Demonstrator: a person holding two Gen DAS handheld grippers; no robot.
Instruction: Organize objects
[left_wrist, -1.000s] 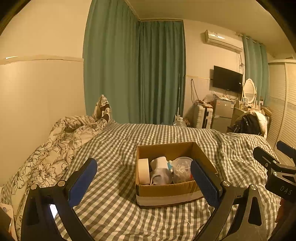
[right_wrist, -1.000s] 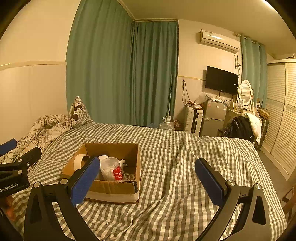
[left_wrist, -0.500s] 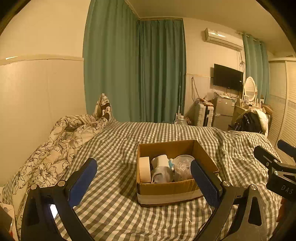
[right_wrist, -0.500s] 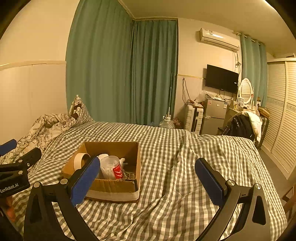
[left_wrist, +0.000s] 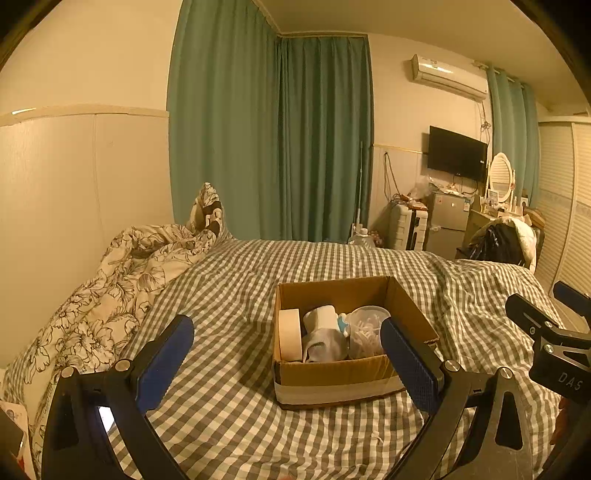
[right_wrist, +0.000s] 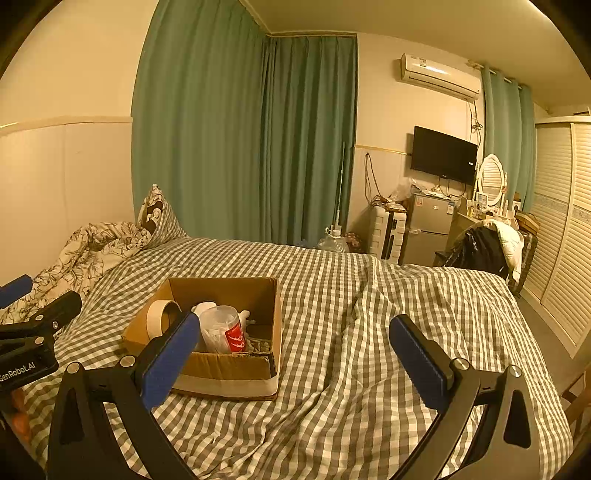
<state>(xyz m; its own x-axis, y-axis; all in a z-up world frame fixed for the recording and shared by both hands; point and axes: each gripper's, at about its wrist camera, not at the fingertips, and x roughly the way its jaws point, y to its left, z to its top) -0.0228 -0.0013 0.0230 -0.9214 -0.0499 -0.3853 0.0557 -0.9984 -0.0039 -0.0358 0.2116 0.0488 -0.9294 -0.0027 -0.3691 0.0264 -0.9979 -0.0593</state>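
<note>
left gripper (left_wrist: 286, 362): my jaws wide apart, empty, above bed (left_wrist: 229, 295)
right gripper (right_wrist: 295, 360): jaws wide apart, empty
cardboard box (left_wrist: 332, 376): on bed, holds tape roll (left_wrist: 289, 334), plastic jar (right_wrist: 223, 328)

One cardboard box (left_wrist: 334, 373); inside: one tape roll (left_wrist: 289, 334), one clear tub (right_wrist: 222, 328). Two grippers: left gripper (left_wrist: 286, 363), right gripper (right_wrist: 295, 360).

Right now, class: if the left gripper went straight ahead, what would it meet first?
Probably the box on the bed; the left gripper points at its near left side, though depth is unclear.
</note>
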